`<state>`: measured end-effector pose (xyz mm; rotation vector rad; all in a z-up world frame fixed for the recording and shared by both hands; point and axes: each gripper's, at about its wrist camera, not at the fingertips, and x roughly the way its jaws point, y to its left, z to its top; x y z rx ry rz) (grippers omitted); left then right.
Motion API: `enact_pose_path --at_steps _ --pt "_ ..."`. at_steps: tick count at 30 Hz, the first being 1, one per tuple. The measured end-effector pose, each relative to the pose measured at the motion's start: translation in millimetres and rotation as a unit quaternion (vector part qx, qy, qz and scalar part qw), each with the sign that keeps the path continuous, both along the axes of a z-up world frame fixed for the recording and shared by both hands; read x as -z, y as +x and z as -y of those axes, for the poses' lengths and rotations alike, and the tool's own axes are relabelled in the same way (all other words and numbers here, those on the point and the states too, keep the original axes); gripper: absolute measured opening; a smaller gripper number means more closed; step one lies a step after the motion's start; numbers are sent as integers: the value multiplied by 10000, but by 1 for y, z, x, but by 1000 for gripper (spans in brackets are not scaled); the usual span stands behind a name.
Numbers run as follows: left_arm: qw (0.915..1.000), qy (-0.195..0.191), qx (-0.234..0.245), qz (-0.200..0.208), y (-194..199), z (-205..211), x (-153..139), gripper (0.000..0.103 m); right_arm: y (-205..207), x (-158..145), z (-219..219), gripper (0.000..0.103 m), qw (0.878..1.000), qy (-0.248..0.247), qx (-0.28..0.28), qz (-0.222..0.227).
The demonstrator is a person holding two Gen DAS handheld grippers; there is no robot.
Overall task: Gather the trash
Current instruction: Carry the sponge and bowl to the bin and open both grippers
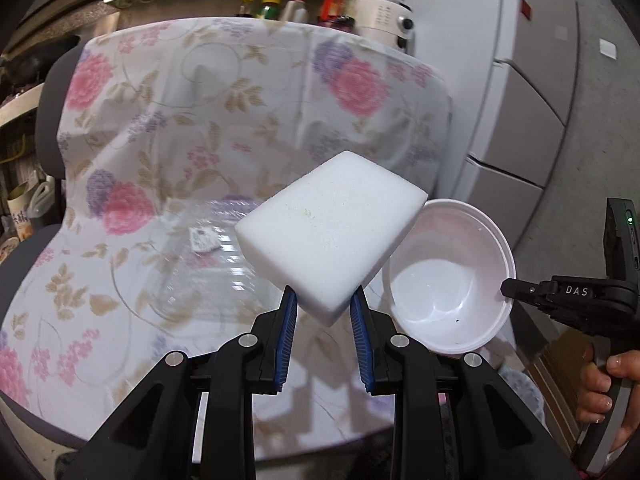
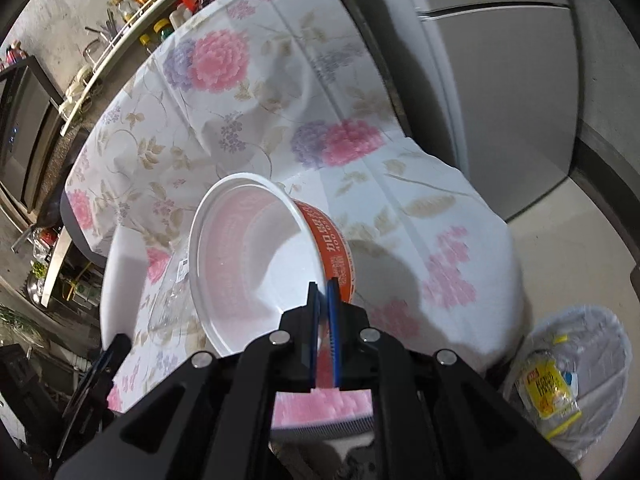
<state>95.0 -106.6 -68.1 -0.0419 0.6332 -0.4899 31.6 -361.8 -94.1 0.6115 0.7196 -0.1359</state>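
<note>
1. Clear plastic container (image 1: 208, 276): lies on the flowered cloth (image 1: 168, 128), near the middle of the seat. We have not lifted it yet; it looks like trash left to collect.

2. Left gripper (image 1: 324, 308): our tongs are set narrow and pinch the near corner of a white foam block (image 1: 328, 236). We hold the block raised clear of the cloth, tilted away from us, presumably to carry it off.

3. Right gripper (image 2: 323, 286): our tongs are all but closed, clamped on the near rim of a noodle cup (image 2: 256, 264), one pad inside the wall and one outside. The cup hangs tipped on its side, its mouth turned toward the left, its white inside bare. A rim grip suits a thin wall that is too wide to span.

4. Waste bin (image 2: 568, 380): stands on the floor off the right edge of the cloth, lined with a white bag, a yellow wrapper (image 2: 548, 396) already inside. We judge both held pieces are bound here, well apart from it at present.
</note>
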Motion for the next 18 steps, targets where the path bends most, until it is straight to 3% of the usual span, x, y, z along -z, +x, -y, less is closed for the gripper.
enact_pose_path --at_steps 7,11,18 --pt "9988 78 419 247 -33 23 -10 28 -42 -3 13 5 9994 2 282 210" --pt "9956 -136 855 356 -49 51 -18 29 -74 -9 31 5 9977 -97 627 245" --pt "9790 -363 1983 305 -78 115 -17 29 -153 -8 72 5 9856 -247 1668 121"
